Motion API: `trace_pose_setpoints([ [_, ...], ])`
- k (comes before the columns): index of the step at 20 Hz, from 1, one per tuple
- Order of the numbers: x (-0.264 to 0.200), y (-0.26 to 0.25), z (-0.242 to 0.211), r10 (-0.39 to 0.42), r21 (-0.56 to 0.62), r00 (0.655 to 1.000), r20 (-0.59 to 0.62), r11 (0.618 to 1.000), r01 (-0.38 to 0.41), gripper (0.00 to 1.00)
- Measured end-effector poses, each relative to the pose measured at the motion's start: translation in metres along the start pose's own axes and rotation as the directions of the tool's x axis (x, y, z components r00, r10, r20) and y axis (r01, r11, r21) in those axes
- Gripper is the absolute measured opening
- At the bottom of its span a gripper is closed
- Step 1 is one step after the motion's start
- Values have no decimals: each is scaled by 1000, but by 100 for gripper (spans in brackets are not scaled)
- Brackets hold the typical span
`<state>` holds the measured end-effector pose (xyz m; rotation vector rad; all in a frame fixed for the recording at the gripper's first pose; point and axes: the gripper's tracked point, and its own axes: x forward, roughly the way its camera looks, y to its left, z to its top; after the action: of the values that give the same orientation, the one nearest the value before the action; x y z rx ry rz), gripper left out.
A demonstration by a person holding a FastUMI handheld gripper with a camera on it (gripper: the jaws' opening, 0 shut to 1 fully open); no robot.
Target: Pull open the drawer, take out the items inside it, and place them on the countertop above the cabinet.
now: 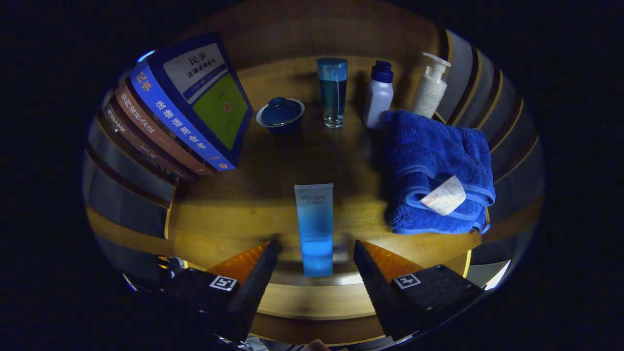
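Note:
A pale blue tube (314, 219) stands on the wooden countertop (229, 214) close to its front edge, crimped end up. My gripper (314, 251) is open around the tube's lower part. One finger sits to each side of it, and a small gap shows on both sides, so neither finger presses on it.
Beyond the tube, at the back, stand a blue lidded bowl (280, 114), a tall blue bottle (333, 92), a white bottle with a blue cap (379, 95) and a white pump bottle (430, 87). A folded blue towel (434, 165) lies to the right. Leaning books (195, 102) fill the left.

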<state>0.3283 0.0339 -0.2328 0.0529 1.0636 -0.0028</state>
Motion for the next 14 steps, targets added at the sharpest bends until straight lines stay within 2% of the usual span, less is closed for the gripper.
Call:
trace_pose_setpoints([
  [1, -5, 1, 0, 3, -1, 1000, 23, 1000, -3, 100],
  [4, -27, 0, 8, -14, 0, 987, 160, 1000, 14, 100],
  [6, -46, -5, 5, -41, -17, 967, 252, 999, 47, 100],
  [8, -64, -4, -6, -39, 5, 942, 333, 999, 40, 100],
  [11, -96, -5, -24, -35, 36, 882, 469, 999, 21, 100],
  [14, -128, -6, -45, -39, 30, 793, 607, 999, 27, 99],
])
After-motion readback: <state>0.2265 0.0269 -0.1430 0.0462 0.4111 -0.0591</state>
